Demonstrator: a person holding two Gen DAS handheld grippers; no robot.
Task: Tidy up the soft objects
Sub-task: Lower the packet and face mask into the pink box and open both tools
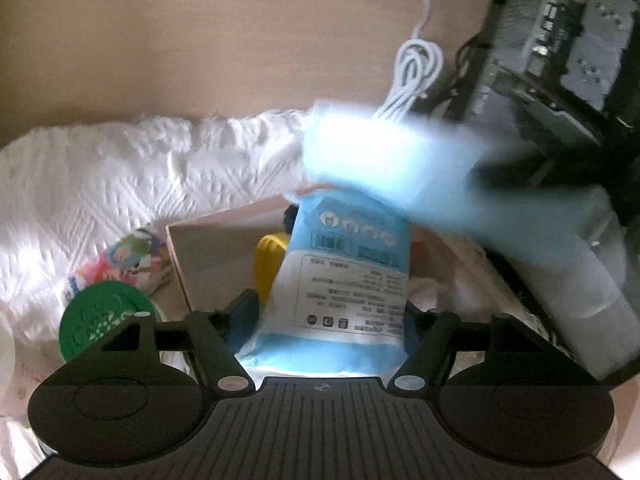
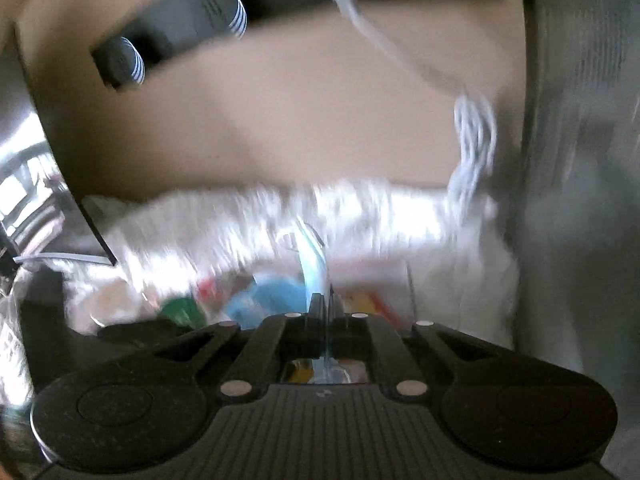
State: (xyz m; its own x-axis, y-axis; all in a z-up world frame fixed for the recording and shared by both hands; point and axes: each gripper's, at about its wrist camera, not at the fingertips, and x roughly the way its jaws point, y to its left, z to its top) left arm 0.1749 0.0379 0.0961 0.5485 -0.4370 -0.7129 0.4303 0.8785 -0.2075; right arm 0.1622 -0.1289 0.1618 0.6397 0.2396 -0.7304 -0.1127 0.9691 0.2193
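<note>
Soft blue-and-white packs are the things in hand. One printed pack (image 1: 344,280) stands between the spread fingers of the left gripper (image 1: 320,320), over an open cardboard box (image 1: 208,256) that holds a yellow item (image 1: 270,268). Whether the pads press its sides I cannot tell; the jaws stand wide.

A second blue pack (image 1: 384,160), blurred, is carried by the right gripper (image 2: 322,304), whose fingers are pressed together on a thin blue edge (image 2: 312,264) of it.

Both packs look light, pillowy and wrapped in slick film, so I judge they will sag and may slip. A pinch on a sealed end seam or across the flat middle should hold best, firmly but without crushing.

Beside the box lie a white embossed towel (image 1: 120,184), a green lid (image 1: 102,320) and a colourful packet (image 1: 132,256); a coiled white cable (image 1: 416,76) sits beyond.
</note>
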